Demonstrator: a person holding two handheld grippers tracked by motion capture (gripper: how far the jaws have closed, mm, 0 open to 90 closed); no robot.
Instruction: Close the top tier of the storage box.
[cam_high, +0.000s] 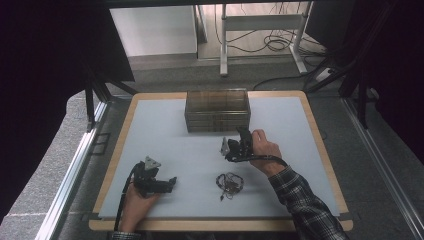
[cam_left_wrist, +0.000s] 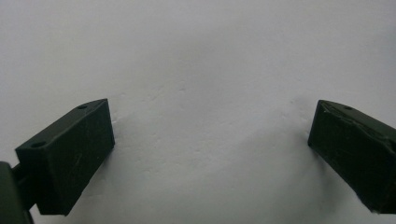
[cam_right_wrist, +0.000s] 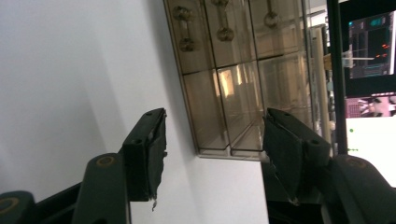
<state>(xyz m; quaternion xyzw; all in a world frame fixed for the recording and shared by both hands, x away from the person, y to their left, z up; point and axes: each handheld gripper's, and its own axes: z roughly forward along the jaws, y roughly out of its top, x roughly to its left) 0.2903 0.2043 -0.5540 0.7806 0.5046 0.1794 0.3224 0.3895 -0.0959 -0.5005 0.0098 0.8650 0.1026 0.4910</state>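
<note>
The right gripper (cam_high: 239, 145) hovers just in front of a smoky translucent plastic drawer cabinet (cam_high: 217, 110) that stands at the far middle of the pale grey tabletop (cam_high: 165, 135). Its two black jaws stand apart with nothing between them, rolled onto one side. In the right gripper view the right gripper (cam_right_wrist: 212, 149) looks along the tabletop at the drawer cabinet (cam_right_wrist: 233, 79), where small dumbbell-shaped handles (cam_right_wrist: 184, 28) sit on the drawer fronts; the jaws are near the cabinet's front but apart from it.

The left gripper (cam_high: 167, 183) rests low at the near left of the tabletop, held in the person's left hand (cam_high: 137, 202). In the left gripper view the left gripper (cam_left_wrist: 210, 144) has its jaws spread wide over bare tabletop — empty, touching nothing.

Between the two hands, near the front edge, lies a small tangled heap of dark thin cord or chain (cam_high: 229, 183), well apart from both grippers.

Judging from this, the work in hand is opening a drawer. The handles are small and the gripper is tilted — the jaws could close beside a handle rather than around it, or slip off when pulled. The cabinet looks light and nothing steadies it, so a pull might drag the whole cabinet forward instead of sliding a drawer out.
</note>
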